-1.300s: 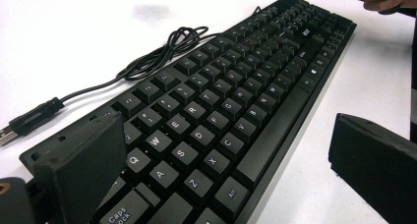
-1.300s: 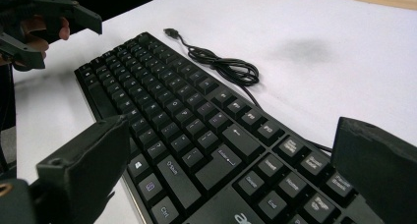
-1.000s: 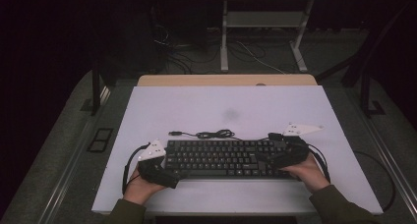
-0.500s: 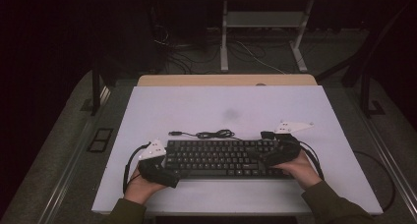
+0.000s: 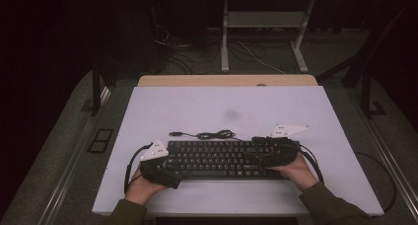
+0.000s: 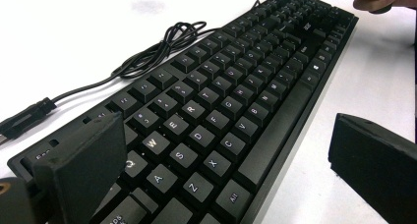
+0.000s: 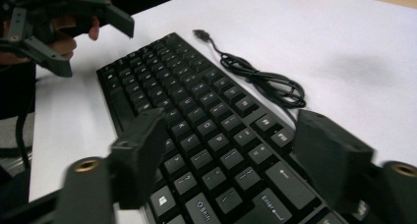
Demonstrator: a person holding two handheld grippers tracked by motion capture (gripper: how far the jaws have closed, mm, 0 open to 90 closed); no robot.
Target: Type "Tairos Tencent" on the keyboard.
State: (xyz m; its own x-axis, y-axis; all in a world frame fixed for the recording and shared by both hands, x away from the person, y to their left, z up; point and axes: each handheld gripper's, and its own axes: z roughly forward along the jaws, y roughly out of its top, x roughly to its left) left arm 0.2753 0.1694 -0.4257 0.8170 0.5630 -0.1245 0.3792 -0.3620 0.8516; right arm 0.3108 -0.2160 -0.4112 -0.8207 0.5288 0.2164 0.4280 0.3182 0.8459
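A black keyboard [image 5: 222, 158] lies across the near half of the white table [image 5: 197, 106], with its cable [image 5: 212, 134] coiled just behind it. My left gripper [image 5: 172, 171] is open at the keyboard's left end. Its jaws straddle the keyboard [image 6: 221, 101], and a strip of table shows between the front edge and one jaw. My right gripper [image 5: 263, 153] sits at the right end. Its jaws have just been closing with the keyboard [image 7: 196, 106] between them and now stand close to its front and back edges. One jaw is blurred, and I see no firm press.
The cable [image 7: 265, 81] ends in a USB plug pointing towards the table's far left. A wooden strip [image 5: 226, 80] borders the table's far edge. Behind it are desk legs and loose floor cables. Grey carpet flanks both sides.
My right gripper has shifted left onto the keyboard's right end and its jaws have narrowed around it. The left gripper and the keyboard have not moved.
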